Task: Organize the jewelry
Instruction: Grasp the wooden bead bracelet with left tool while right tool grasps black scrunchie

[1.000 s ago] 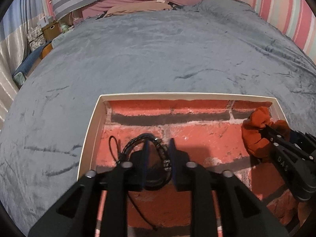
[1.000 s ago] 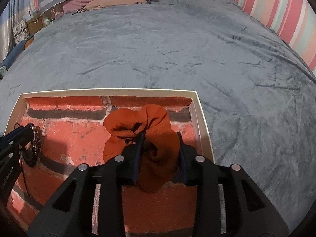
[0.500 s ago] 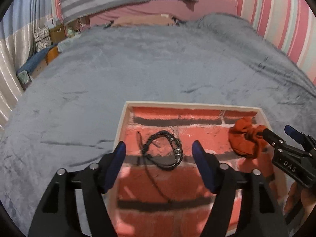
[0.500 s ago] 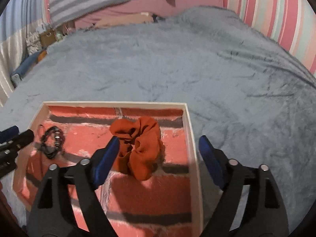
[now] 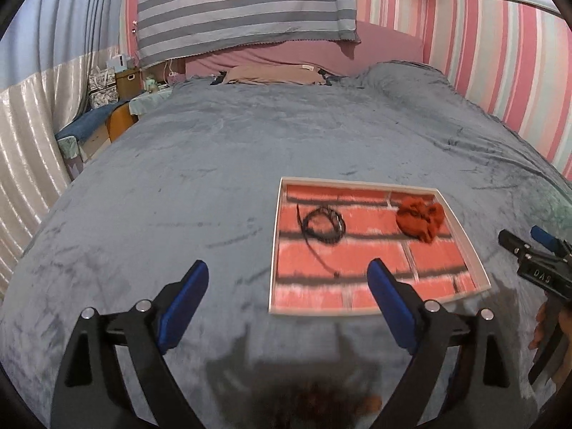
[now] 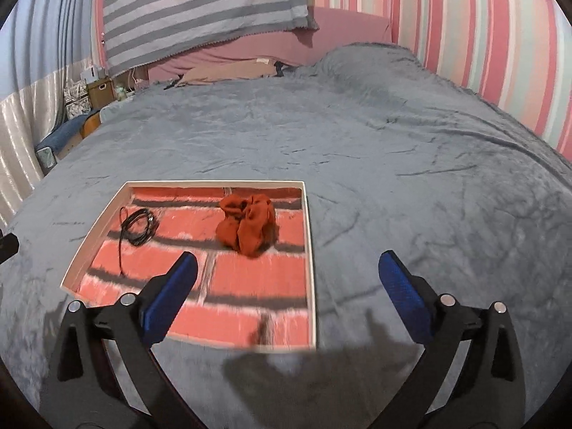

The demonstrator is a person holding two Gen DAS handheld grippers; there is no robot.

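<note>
A shallow tray (image 5: 461,228) (image 6: 310,250) with a white rim and a red brick-pattern floor lies on the grey blanket. A black cord bracelet (image 5: 323,224) (image 6: 140,228) lies in its left part. An orange scrunchie (image 5: 420,220) (image 6: 248,227) lies in its right part. My left gripper (image 5: 286,296) is open and empty, held back above the blanket near the tray's front left corner. My right gripper (image 6: 286,289) is open and empty, held back over the tray's front right edge; it also shows in the left wrist view (image 5: 529,246).
The grey blanket (image 5: 214,164) covers a wide bed. Pink striped wall (image 6: 482,35) runs along the right. A striped cloth (image 5: 246,3) hangs at the head, with a beige pillow (image 5: 271,73) below. Boxes and clutter (image 5: 111,85) stand at the left bedside.
Both grippers let go, opened wide and pulled back and up from the tray. The bracelet and the scrunchie stay lying in the tray.
</note>
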